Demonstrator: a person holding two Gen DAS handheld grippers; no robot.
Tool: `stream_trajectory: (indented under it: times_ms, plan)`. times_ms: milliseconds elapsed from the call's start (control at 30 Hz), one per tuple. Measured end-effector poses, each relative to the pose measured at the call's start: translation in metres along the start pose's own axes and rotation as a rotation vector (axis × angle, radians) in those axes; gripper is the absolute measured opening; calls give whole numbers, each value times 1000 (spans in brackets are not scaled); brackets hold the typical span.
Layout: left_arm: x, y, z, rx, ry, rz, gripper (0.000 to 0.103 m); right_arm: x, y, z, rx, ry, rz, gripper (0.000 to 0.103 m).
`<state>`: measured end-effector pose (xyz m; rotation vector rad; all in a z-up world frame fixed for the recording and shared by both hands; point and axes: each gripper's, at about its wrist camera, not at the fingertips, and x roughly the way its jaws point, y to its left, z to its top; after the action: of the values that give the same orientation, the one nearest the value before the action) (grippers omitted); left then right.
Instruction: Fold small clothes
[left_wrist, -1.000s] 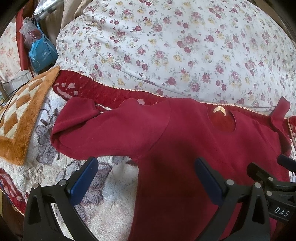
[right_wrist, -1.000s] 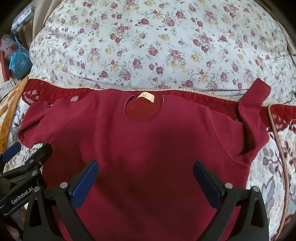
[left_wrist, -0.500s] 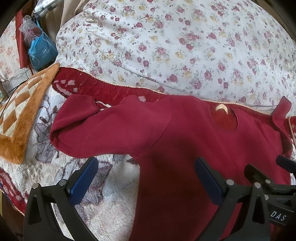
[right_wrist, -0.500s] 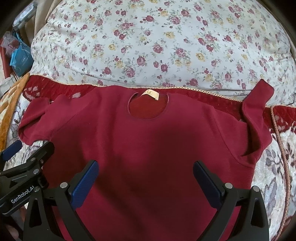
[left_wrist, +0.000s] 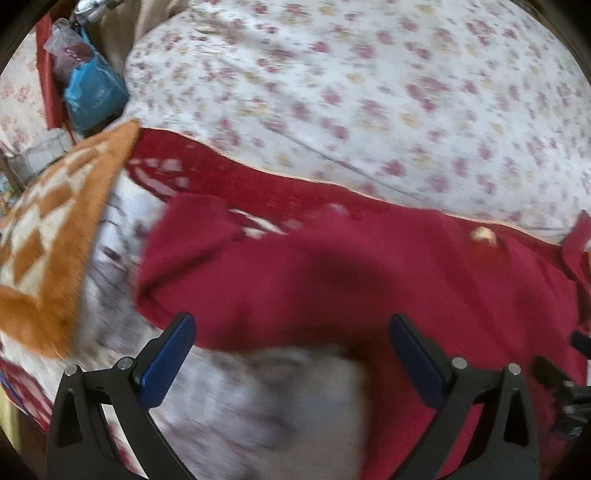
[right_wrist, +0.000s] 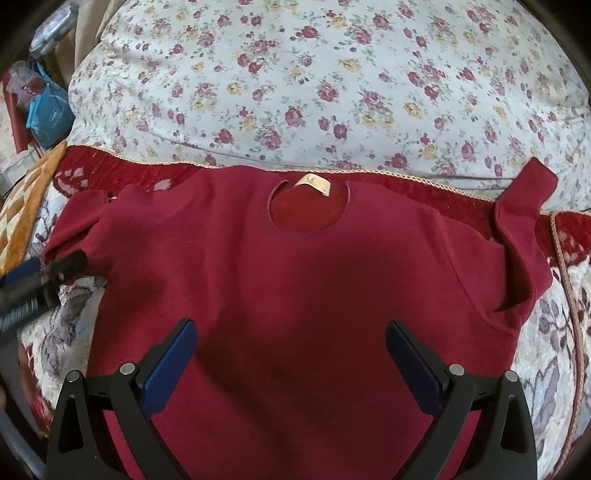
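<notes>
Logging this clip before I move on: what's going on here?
A person holds a claw in each hand over a dark red long-sleeved top spread flat, neckline away, on a patterned bedspread. Nothing is folded yet. Both claws are open and empty. The right claw hovers over the body of the top; the left claw is at the top's left sleeve, and its view is motion-blurred. The right sleeve lies bent upward.

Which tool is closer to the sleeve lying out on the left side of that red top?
Left. The left tool sits right at that sleeve; the right tool hangs open over the top's middle.
</notes>
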<state>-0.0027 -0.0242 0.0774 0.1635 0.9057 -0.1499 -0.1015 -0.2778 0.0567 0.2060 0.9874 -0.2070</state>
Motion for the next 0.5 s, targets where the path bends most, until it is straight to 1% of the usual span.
stream_trajectory:
  times_ms: [67, 133, 200, 267, 333, 400, 433, 467, 500]
  plan:
    - [6, 26, 8, -29, -1, 29, 103, -1, -1, 1, -1, -3, 11, 103]
    - [19, 48, 14, -48, 22, 55, 103, 2, -1, 2, 7, 3, 24, 103]
    - [38, 67, 19, -47, 56, 123, 101, 6, -2, 2, 21, 16, 47, 103]
    - [57, 82, 21, -50, 94, 174, 88, 10, -1, 1, 26, 29, 65, 103]
    - [75, 91, 22, -55, 127, 193, 84, 15, 1, 1, 22, 42, 75, 103]
    - [94, 95, 23, -43, 157, 231, 79, 19, 2, 1, 17, 53, 76, 103]
    - [102, 98, 24, -38, 168, 246, 68, 21, 3, 1, 14, 59, 76, 103]
    - [111, 101, 25, -45, 181, 253, 52, 23, 3, 1, 11, 64, 77, 103]
    - [115, 103, 26, -60, 189, 245, 44, 24, 4, 1, 11, 67, 79, 103]
